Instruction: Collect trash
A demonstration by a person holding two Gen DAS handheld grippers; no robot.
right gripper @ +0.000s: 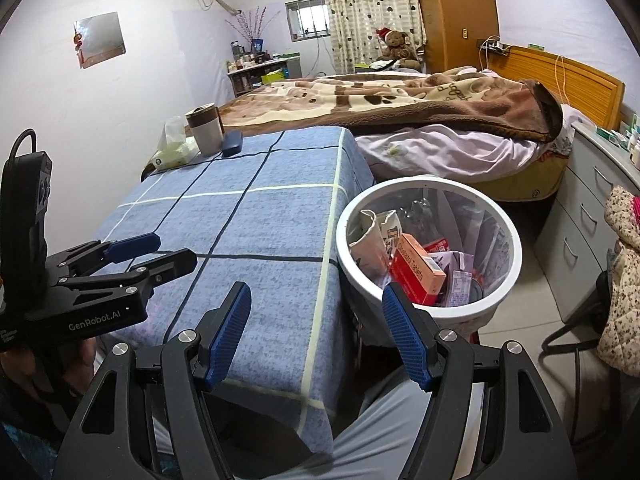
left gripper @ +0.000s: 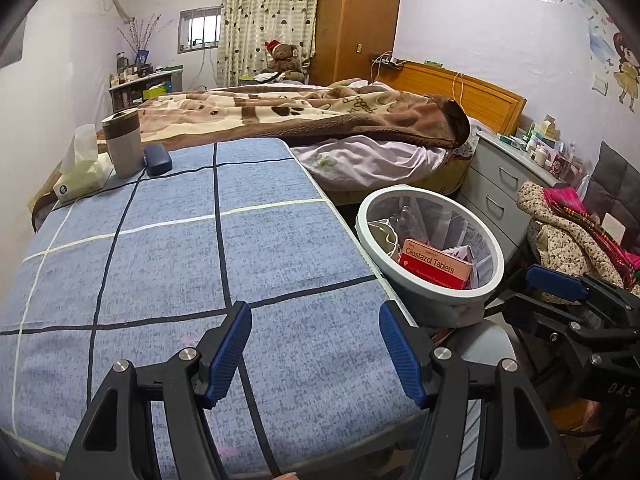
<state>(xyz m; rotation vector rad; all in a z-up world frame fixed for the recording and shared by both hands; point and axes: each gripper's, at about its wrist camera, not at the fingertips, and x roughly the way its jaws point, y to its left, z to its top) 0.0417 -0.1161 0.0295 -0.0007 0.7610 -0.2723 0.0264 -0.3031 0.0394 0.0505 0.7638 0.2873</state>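
A white round trash bin (left gripper: 491, 248) (right gripper: 516, 240) stands on the floor at the right edge of the table. It holds a red Cilostazol Tablets box (left gripper: 434, 266) (right gripper: 416, 274), a crumpled paper cup (right gripper: 370, 244) and other cartons. My left gripper (left gripper: 316, 354) is open and empty above the near part of the blue checked tablecloth (left gripper: 168, 264). My right gripper (right gripper: 316, 334) is open and empty over the table's near right corner, beside the bin. The left gripper also shows in the right wrist view (right gripper: 154, 250).
At the table's far left stand a tissue pack (left gripper: 82, 174) (right gripper: 172, 152), a grey-brown cup (left gripper: 122, 142) (right gripper: 206, 130) and a dark blue glasses case (left gripper: 158, 160) (right gripper: 232, 143). A bed (left gripper: 320, 120) lies behind. A grey drawer unit (left gripper: 508, 176) and clothes on a chair (left gripper: 568, 232) stand at the right.
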